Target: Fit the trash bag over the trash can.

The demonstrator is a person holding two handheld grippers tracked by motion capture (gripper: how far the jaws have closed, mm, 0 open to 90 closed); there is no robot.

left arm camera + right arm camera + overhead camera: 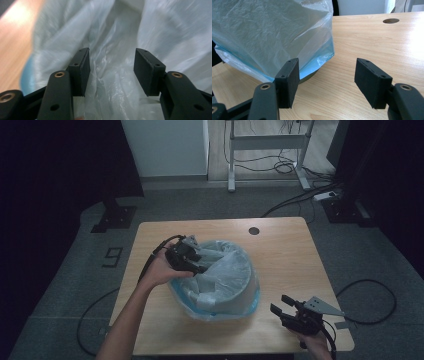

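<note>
From the high view, your left tool (192, 261) sits at the upper left rim of the round grey bin lined with a translucent pale-blue plastic bag (220, 280), which rests on its side in the middle of the light wooden desk (280, 250); your right tool (285, 310) waits apart near the front right corner, jaws wide and empty. In the left gripper view, your left tool (111, 71) stands half open with crumpled bag film (110, 82) running between the jaws, and I judge the pads not yet pressing on it. To do this well, push a little deeper so a full fold of film lies between both pads before you close, and avoid pinching a single thin layer that could tear or slip. In the right gripper view, your right tool (327, 80) points at the bag's blue-edged lower rim (317, 62); bring it in to steady the bin if it rolls.
</note>
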